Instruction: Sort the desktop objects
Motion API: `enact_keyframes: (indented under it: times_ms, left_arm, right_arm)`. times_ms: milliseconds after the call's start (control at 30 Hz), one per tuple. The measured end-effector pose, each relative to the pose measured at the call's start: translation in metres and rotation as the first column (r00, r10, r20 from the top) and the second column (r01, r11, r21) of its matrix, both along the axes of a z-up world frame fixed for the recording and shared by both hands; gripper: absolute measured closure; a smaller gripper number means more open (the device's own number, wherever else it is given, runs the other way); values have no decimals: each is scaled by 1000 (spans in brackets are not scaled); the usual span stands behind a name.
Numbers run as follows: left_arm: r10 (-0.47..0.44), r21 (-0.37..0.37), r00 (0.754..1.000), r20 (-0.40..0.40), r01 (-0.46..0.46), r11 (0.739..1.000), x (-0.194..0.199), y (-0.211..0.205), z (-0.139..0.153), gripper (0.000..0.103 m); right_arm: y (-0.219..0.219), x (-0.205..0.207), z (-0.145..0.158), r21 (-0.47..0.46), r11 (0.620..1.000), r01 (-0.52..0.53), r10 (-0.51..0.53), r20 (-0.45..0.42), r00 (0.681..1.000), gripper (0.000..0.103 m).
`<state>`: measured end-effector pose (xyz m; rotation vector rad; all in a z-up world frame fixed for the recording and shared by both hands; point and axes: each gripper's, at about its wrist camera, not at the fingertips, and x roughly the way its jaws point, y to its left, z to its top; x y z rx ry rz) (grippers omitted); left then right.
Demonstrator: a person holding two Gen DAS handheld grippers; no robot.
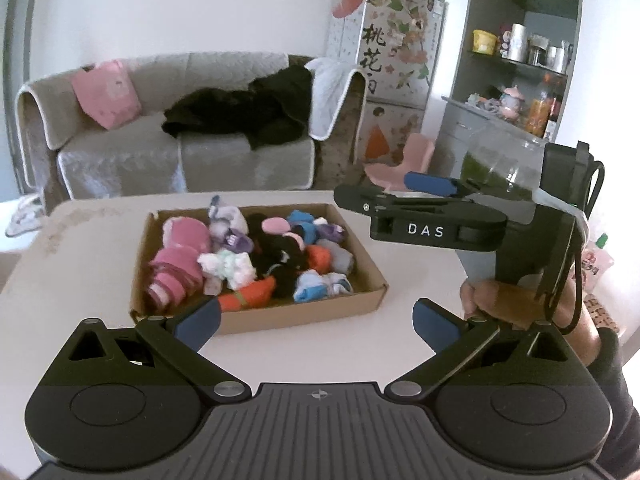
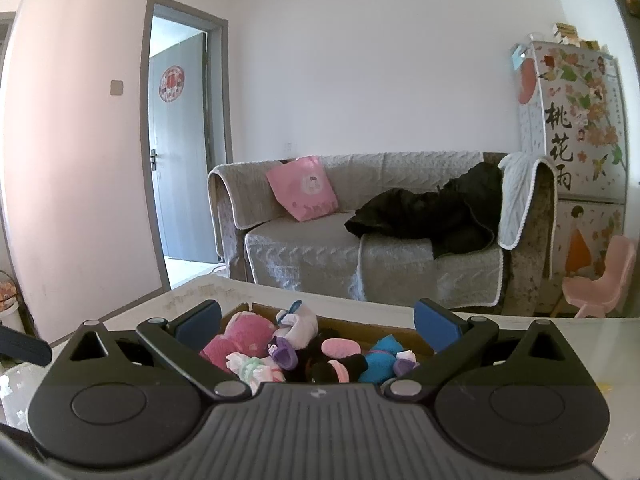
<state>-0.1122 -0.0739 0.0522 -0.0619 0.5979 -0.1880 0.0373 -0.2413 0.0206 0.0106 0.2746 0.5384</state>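
Observation:
A shallow cardboard box [image 1: 360, 304] sits on the white table [image 1: 80, 272], filled with several rolled socks: pink [image 1: 176, 268], white [image 1: 228, 266], black [image 1: 280, 256], orange [image 1: 252, 296] and blue [image 1: 308, 290]. My left gripper [image 1: 318, 322] is open just short of the box's near wall, nothing between its blue pads [image 1: 200, 320]. The right gripper [image 1: 374, 188] hovers open over the box's far right corner, held by a hand [image 1: 492, 300]. In the right wrist view, the right gripper [image 2: 318, 324] is open above the box [image 2: 400, 336], with pink socks [image 2: 240, 336] and blue socks [image 2: 380, 356] below it.
Beyond the table stand a grey sofa [image 1: 180, 152] with a pink bag [image 1: 108, 92] and dark clothing [image 1: 248, 112], a decorated fridge [image 1: 396, 64], a pink chair [image 1: 404, 160] and a shelf unit [image 1: 520, 60]. A clear container [image 1: 500, 160] sits behind the right gripper.

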Motion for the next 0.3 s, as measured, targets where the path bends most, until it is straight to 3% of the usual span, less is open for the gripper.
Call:
enact_keyframes:
  times_ms: [167, 300]
  left_arm:
    - [11, 56, 999, 42, -13, 998, -6, -4, 3, 0]
    - [12, 69, 1000, 20, -13, 998, 0, -3, 3, 0]
  right_arm:
    - [3, -1, -2, -14, 1000, -5, 5, -3, 1000, 0]
    - [6, -1, -3, -22, 1000, -10, 9, -7, 1000, 0]
